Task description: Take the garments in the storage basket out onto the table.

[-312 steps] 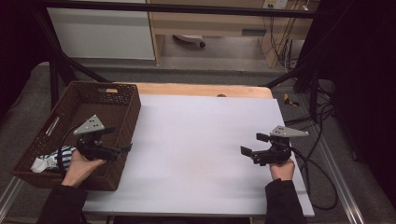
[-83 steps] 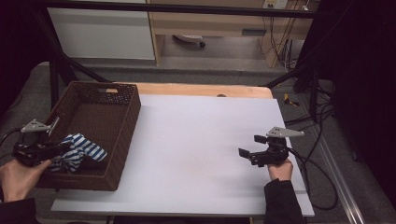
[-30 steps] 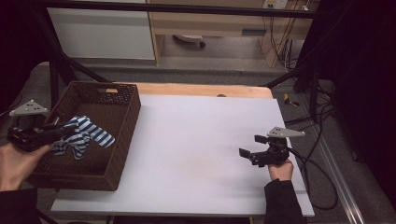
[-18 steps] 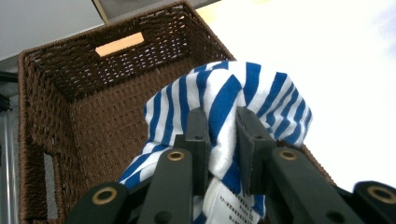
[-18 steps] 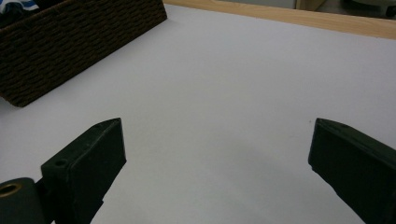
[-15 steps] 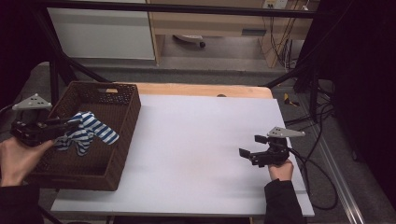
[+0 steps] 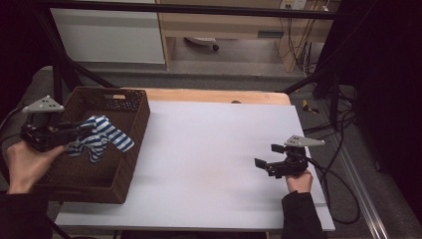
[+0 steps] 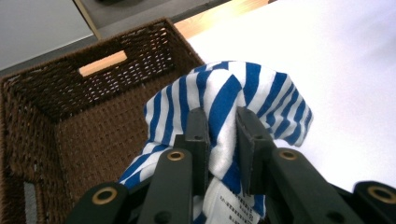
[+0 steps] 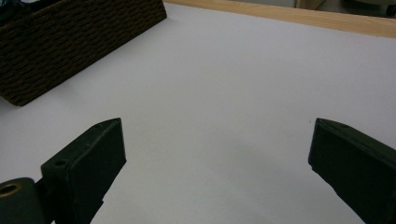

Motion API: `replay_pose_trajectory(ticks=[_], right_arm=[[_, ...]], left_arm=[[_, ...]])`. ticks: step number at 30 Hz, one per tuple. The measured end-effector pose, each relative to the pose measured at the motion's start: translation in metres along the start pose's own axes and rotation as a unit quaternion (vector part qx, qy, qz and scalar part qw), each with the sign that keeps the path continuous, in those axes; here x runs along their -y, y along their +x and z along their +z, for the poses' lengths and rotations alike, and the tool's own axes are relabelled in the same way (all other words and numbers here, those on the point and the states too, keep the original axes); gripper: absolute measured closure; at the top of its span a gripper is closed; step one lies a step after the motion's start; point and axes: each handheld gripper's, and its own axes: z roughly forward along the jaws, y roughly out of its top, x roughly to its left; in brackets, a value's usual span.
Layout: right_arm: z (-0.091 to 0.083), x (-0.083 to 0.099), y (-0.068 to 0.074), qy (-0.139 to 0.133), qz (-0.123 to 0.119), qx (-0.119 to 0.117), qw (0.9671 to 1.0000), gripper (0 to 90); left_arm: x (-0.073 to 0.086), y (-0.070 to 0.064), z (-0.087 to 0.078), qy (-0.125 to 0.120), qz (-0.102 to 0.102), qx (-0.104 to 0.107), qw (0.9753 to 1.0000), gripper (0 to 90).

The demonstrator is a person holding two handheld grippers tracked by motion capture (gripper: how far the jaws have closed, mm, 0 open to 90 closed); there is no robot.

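A blue-and-white striped cloth (image 7: 102,137) hangs above the brown wicker basket (image 7: 130,107) at the table's left. My left gripper (image 7: 74,130) is shut on that cloth and holds it over the basket's left part. In the left gripper view the striped cloth (image 8: 243,93) bulges up between the two jaws, and my left gripper (image 8: 220,122) pinches a fold with a white label below. My right gripper (image 7: 266,156) rests at the table's right side, open and bare. In the right gripper view my right gripper (image 9: 219,149) has its jaws spread wide over bare white table.
The white table (image 7: 209,144) has a wooden strip (image 7: 214,95) along its far edge. The basket wall (image 9: 70,37) lies far left in the right gripper view. Black cables (image 7: 343,179) trail off the right edge. Dark frame bars (image 7: 64,74) stand behind the basket.
My left gripper took hold of the striped cloth in the basket, lifted it, and has carried it slightly right and up. The right gripper has stayed still.
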Motion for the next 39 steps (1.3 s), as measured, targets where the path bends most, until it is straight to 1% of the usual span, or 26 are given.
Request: replay_pose_trajectory(ticks=[2,7,12,13,17,19,26,30,35,39], right_arm=[[0.000,0.000,0.000,0.000,-0.001,0.000,1.0000,4.4],[0.000,0.000,0.000,-0.001,0.000,0.000,1.0000,4.4],[0.000,0.000,0.000,0.000,-0.001,0.000,1.0000,4.4],[0.000,0.000,0.000,-0.001,0.000,0.000,1.0000,4.4],[0.000,0.000,0.000,-0.001,0.000,-0.001,1.0000,4.4],[0.000,0.000,0.000,-0.002,0.000,-0.001,1.0000,4.4],[0.000,0.000,0.000,-0.003,0.000,-0.003,1.0000,4.4],[-0.001,0.000,0.000,-0.004,0.001,-0.001,1.0000,4.4],[-0.002,0.000,0.000,-0.006,0.001,-0.001,1.0000,4.4],[-0.001,0.000,0.000,-0.003,0.000,-0.001,1.0000,4.4]], left_arm=[[-0.002,-0.001,-0.001,0.000,0.004,-0.002,1.0000,76.6],[-0.010,-0.007,-0.001,-0.007,0.009,0.006,0.9999,76.6],[-0.017,-0.012,0.001,-0.007,0.018,0.011,0.9997,76.6],[-0.018,-0.013,0.002,-0.009,0.018,0.013,0.9997,76.6],[-0.025,-0.018,0.004,-0.009,0.027,0.017,0.9994,76.6],[-0.028,-0.021,0.004,-0.012,0.027,0.022,0.9993,76.6],[-0.041,-0.032,0.006,-0.018,0.042,0.032,0.9985,76.6],[-0.045,-0.037,0.009,-0.018,0.046,0.038,0.9981,76.6],[-0.048,-0.042,0.015,-0.018,0.048,0.049,0.9975,76.6],[-0.050,-0.046,0.019,-0.016,0.053,0.053,0.9971,76.6]])
